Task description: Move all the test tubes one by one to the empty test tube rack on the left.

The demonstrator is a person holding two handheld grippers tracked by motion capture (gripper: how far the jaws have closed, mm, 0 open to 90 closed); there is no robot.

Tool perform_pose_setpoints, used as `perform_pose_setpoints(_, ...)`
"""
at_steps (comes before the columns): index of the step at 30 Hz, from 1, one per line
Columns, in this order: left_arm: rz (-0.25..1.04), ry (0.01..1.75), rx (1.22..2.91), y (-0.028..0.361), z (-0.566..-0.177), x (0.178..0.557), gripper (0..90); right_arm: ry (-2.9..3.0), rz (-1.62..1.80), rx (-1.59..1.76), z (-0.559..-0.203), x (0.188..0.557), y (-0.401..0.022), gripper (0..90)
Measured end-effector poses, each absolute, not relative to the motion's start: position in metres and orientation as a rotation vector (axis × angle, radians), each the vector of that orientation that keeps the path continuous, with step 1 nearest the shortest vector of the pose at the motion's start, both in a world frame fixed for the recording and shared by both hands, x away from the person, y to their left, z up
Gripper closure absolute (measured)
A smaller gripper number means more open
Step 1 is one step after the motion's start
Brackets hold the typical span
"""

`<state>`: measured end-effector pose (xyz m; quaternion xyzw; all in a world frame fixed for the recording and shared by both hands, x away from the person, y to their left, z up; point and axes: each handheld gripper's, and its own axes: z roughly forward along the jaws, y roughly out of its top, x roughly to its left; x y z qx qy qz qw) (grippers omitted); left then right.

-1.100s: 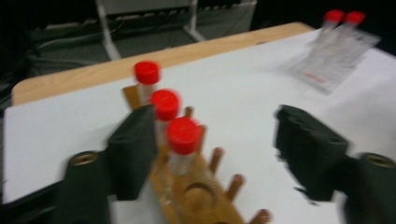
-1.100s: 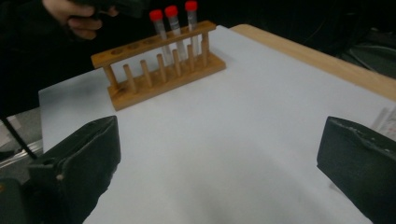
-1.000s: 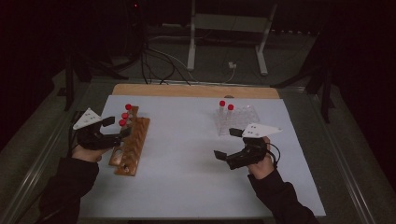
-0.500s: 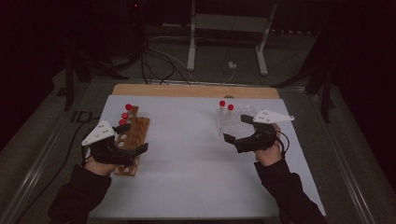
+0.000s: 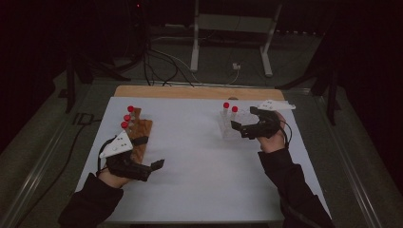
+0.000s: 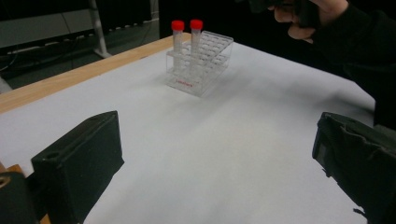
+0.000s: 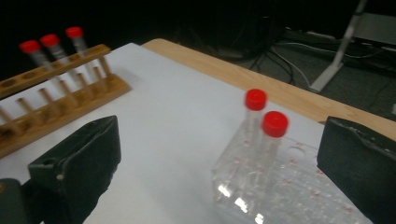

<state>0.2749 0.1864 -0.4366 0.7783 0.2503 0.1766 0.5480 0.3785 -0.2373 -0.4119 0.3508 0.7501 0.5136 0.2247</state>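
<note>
A wooden rack [image 5: 139,134] at the table's left holds three red-capped tubes [image 5: 127,117] at its far end. It also shows in the right gripper view as the wooden rack [image 7: 56,100]. A clear plastic rack [image 5: 231,127] at the right carries two red-capped tubes [image 5: 230,108]. My left gripper [image 5: 154,168] lies near the wooden rack's near end, open and empty, and points across at the clear rack [image 6: 198,60]. My right gripper [image 5: 242,121] is open just right of the clear rack. Its jaws flank the rack's two tubes [image 7: 264,116] from a short way back.
White paper [image 5: 195,166] covers the table, with a wooden strip [image 5: 190,91] along the far edge. Cables and a metal stand [image 5: 228,28] sit on the dark floor beyond. A metal rail [image 5: 43,156] borders the left side.
My left gripper has slid nearer and rightward, off the wooden rack's side. My right gripper has moved away from me, up to the clear rack.
</note>
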Motion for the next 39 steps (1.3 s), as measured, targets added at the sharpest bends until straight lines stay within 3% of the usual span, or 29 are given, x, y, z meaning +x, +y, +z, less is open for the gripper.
perform_pose_setpoints(24,0.376,0.536,1.898,0.170,-0.446,0.271,2.4,2.093,1.297,1.101,-0.448,0.430,-0.239,0.1)
perform_pose_setpoints(33,0.367,0.536,1.904,0.171,-0.447,0.272,2.5,2.096,1.237,1.142,-0.458,0.440,-0.230,17.9)
perform_pose_setpoints(39,0.363,0.536,1.909,0.170,-0.449,0.272,2.5,2.107,1.230,1.161,-0.466,0.444,-0.228,42.9)
